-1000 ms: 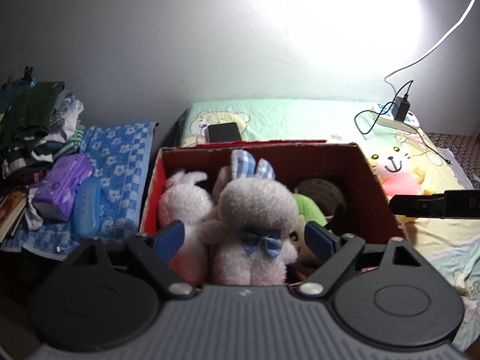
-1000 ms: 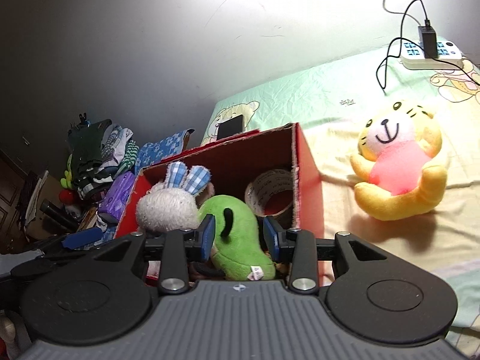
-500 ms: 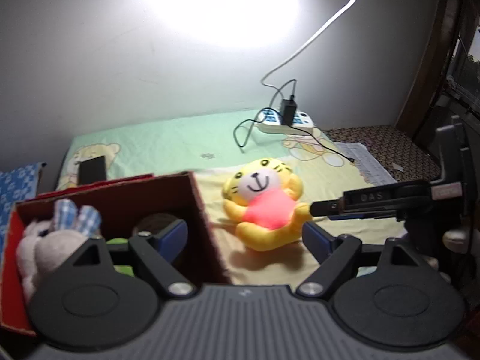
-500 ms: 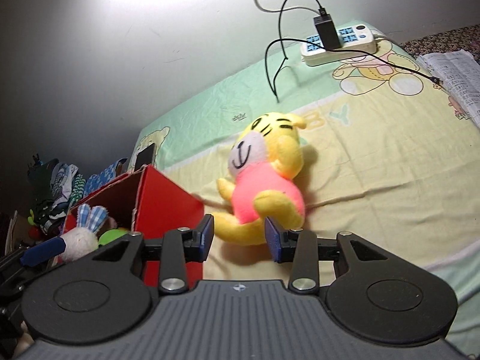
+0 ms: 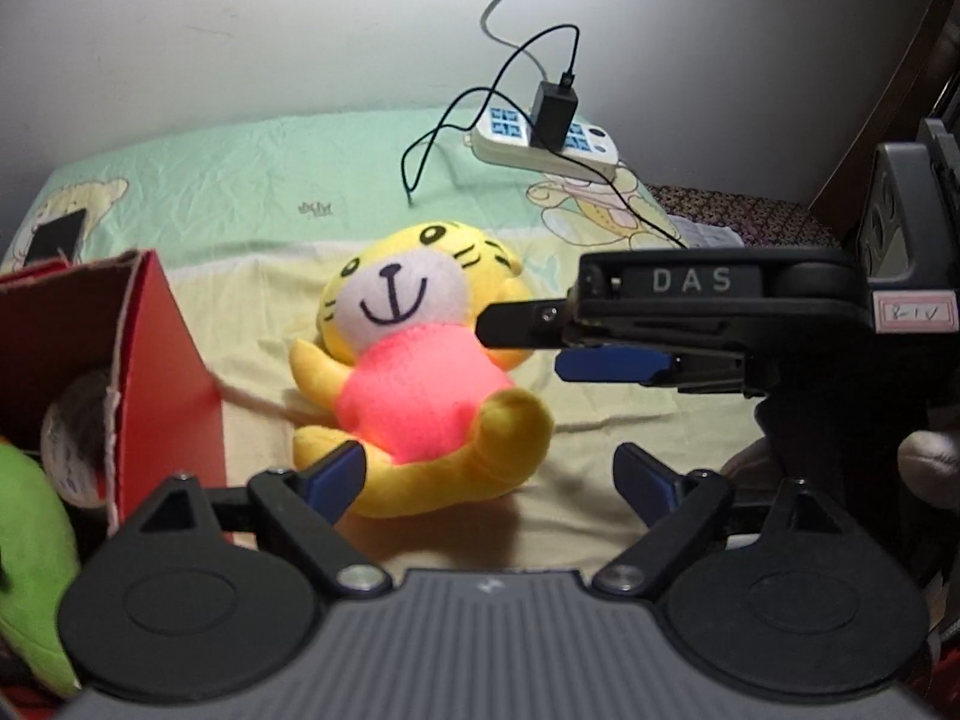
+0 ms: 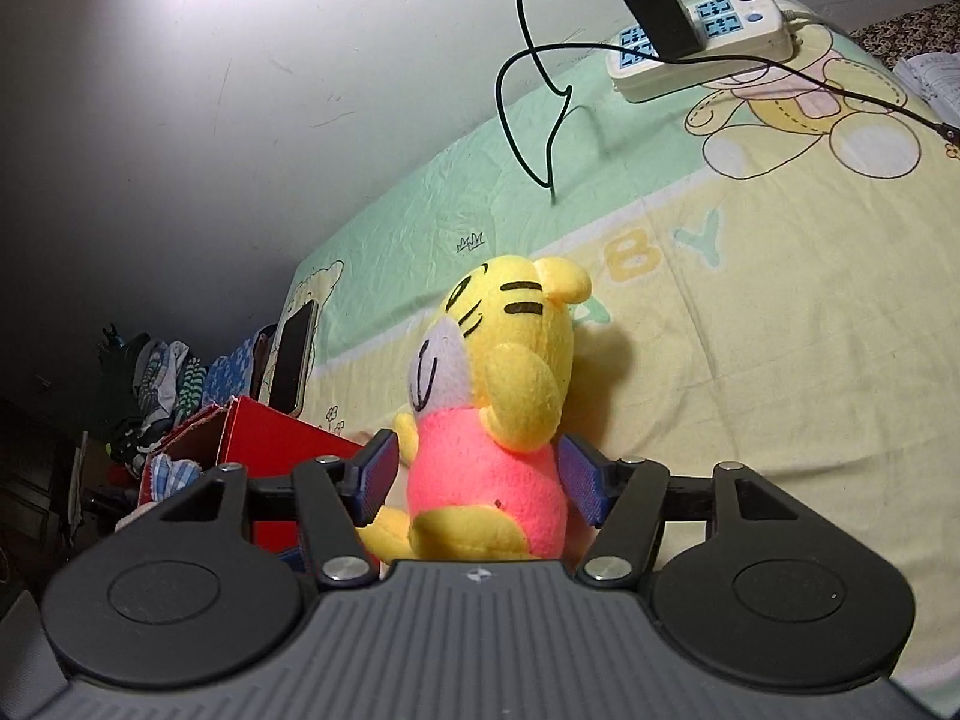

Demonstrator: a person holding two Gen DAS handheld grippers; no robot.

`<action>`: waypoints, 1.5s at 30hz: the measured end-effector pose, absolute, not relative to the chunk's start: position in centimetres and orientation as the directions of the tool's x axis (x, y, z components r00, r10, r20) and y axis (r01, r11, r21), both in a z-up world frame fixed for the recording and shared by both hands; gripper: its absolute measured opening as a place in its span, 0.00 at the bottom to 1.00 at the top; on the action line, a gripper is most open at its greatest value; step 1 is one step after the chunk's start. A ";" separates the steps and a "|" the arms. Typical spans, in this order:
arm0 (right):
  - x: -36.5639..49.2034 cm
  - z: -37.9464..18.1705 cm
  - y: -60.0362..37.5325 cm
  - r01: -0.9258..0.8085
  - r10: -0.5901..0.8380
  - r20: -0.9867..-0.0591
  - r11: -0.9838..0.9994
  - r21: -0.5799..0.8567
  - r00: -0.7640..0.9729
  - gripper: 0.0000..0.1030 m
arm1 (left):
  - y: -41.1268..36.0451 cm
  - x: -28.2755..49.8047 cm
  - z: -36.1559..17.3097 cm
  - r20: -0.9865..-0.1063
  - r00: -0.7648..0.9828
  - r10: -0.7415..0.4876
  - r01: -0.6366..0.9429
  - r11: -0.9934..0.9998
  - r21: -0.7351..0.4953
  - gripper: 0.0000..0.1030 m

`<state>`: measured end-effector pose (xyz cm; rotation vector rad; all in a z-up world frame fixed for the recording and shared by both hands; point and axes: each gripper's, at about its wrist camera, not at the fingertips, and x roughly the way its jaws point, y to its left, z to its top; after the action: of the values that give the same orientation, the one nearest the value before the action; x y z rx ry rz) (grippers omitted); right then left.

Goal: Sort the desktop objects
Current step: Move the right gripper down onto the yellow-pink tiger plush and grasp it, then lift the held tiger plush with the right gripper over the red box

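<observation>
A yellow tiger plush in a pink shirt lies on the cartoon bedsheet, just right of the red cardboard box. My left gripper is near its feet. Its jaws are opening, with one yellow leg between them near the left pad. My right gripper comes in from the right at the plush's shoulder. In the right wrist view the plush sits between the blue fingers of that gripper. Those jaws are opening too and do not squeeze the plush. A green plush pokes out of the box.
A white power strip with a black charger and loose cable lies at the back of the bed. A dark phone rests behind the box. Folded clothes pile up at far left. A tape roll is inside the box. A person's hand holds the right gripper.
Both views have swung from the toy-filled red box over to the tiger plush and come closer. The right jaws have spread from narrow to wide around the plush.
</observation>
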<state>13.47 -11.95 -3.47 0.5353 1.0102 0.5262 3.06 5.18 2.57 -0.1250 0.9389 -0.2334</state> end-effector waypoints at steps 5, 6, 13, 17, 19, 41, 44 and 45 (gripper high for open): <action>15.7 -5.0 -11.1 -0.198 0.658 -0.652 0.745 0.637 0.377 0.62 | 4.9 4.3 0.5 -0.797 0.569 -0.200 0.105 0.980 -0.171 0.95; 16.1 -5.3 -10.9 -0.206 0.667 -0.653 0.739 0.641 0.360 0.62 | 4.9 4.6 0.2 -0.802 0.565 -0.194 0.092 0.981 -0.172 0.95; 17.8 -7.2 -9.5 -0.215 0.684 -0.661 0.728 0.652 0.309 0.62 | 5.3 6.6 -1.6 -0.820 0.560 -0.120 0.021 0.991 -0.130 0.92; 18.5 -8.6 -9.3 -0.183 0.724 -0.633 0.685 0.705 0.272 0.56 | 5.5 7.0 -1.8 -0.820 0.559 -0.125 0.014 0.990 -0.142 0.84; 18.6 -8.7 -9.6 -0.171 0.750 -0.610 0.656 0.735 0.256 0.50 | 5.7 7.1 -1.9 -0.820 0.551 -0.158 0.017 0.984 -0.178 0.79; 9.9 3.0 -12.3 -0.369 0.756 -0.460 0.639 0.675 0.466 0.42 | 5.2 -1.4 8.0 -0.630 0.718 -0.294 0.223 0.956 -0.191 0.72; 8.4 4.6 -9.7 -0.422 0.779 -0.426 0.614 0.667 0.460 0.42 | 8.1 -3.7 9.5 -0.591 0.757 -0.280 0.208 0.960 -0.188 0.72; 8.0 5.1 -8.8 -0.436 0.785 -0.416 0.607 0.665 0.459 0.42 | 9.0 -4.4 10.0 -0.578 0.769 -0.273 0.204 0.962 -0.183 0.72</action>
<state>7.97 -8.78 5.07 0.5121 0.7737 0.7933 -4.37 9.04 9.97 -0.1119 0.6437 -0.2591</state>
